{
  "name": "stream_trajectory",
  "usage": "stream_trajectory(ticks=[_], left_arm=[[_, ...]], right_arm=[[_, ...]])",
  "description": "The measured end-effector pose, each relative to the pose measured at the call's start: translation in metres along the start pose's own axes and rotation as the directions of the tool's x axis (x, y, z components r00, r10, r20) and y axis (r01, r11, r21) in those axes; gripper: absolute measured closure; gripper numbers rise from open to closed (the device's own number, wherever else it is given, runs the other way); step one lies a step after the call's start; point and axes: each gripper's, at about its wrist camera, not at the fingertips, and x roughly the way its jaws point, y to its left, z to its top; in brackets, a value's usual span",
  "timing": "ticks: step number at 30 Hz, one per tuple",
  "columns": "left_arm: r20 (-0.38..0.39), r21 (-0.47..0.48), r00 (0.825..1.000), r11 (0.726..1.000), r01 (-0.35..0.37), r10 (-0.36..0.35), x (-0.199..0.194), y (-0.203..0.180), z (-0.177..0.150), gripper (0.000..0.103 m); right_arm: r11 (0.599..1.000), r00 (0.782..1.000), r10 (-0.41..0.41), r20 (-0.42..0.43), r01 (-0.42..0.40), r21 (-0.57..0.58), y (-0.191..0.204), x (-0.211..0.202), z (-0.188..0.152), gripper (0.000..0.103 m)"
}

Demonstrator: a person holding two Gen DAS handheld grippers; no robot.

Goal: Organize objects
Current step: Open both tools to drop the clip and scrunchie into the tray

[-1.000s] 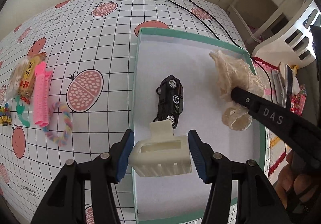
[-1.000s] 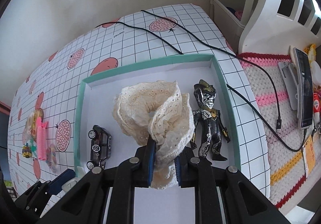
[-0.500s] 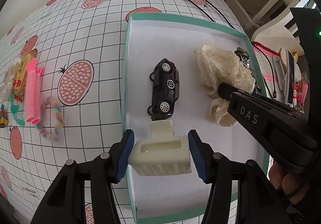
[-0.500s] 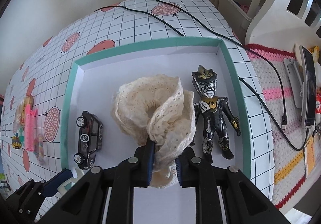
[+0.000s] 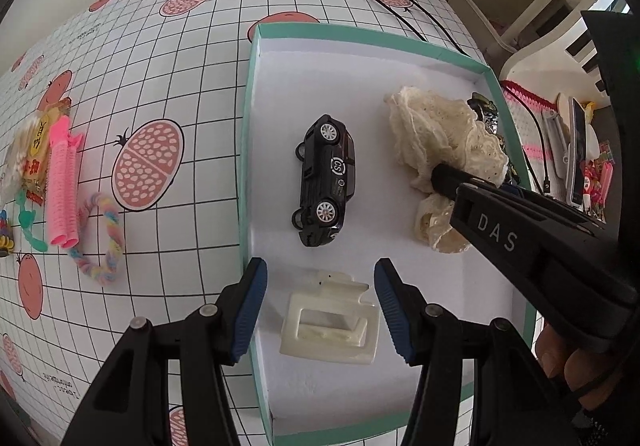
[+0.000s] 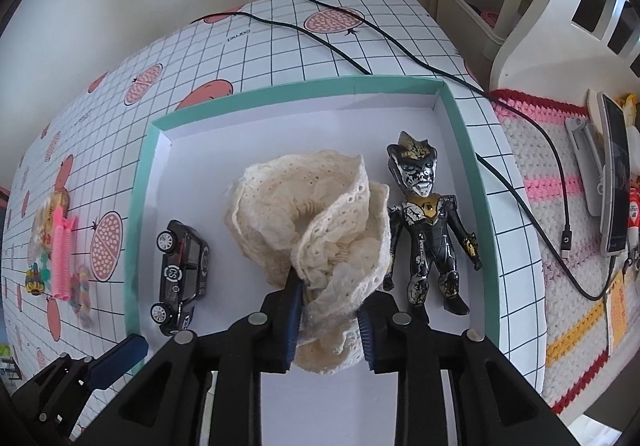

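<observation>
Left tongs [image 5: 320,306] open over clip [image 5: 330,326] in box [image 5: 250,126]; right tongs [image 6: 328,314] opening w/ lace [image 6: 316,214] between—may snag, lift out beside car [image 5: 326,182].

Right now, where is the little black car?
The black toy car lies inside the teal-edged box, near its left wall in the left wrist view, between that wall and the cream lace scrunchie.

Checked table [image 5: 168,58] carries teal tray [image 5: 372,36], pink curler [image 5: 60,186], cable [image 6: 360,64].
</observation>
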Motion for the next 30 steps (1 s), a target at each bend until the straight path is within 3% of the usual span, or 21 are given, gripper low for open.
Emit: stream_trajectory(ticks=[5, 20, 29, 30], left_arm=[[0.015, -0.003, 1.000, 1.000, 0.013, -0.013, -0.009, -0.001, 0.001, 0.046], [0.103, -0.051, 0.993, 0.997, 0.058, -0.052, -0.042, 0.022, 0.015, 0.046], [0.150, -0.102, 0.989, 0.994, 0.029, -0.014, -0.046, 0.039, 0.020, 0.046], [0.146, -0.109, 0.989, 0.994, 0.027, -0.010, -0.044, 0.041, 0.020, 0.046]], right_arm=[[1.000, 1.000, 0.004, 0.004, -0.004, 0.008, -0.001, -0.005, 0.002, 0.065], [0.999, 0.995, 0.046, 0.091, -0.048, 0.018, -0.002, -0.050, 0.013, 0.065], [0.998, 0.992, 0.056, 0.111, -0.056, -0.003, 0.004, -0.055, 0.012, 0.065], [0.999, 0.993, 0.053, 0.107, -0.053, -0.004, 0.005, -0.053, 0.012, 0.061]])
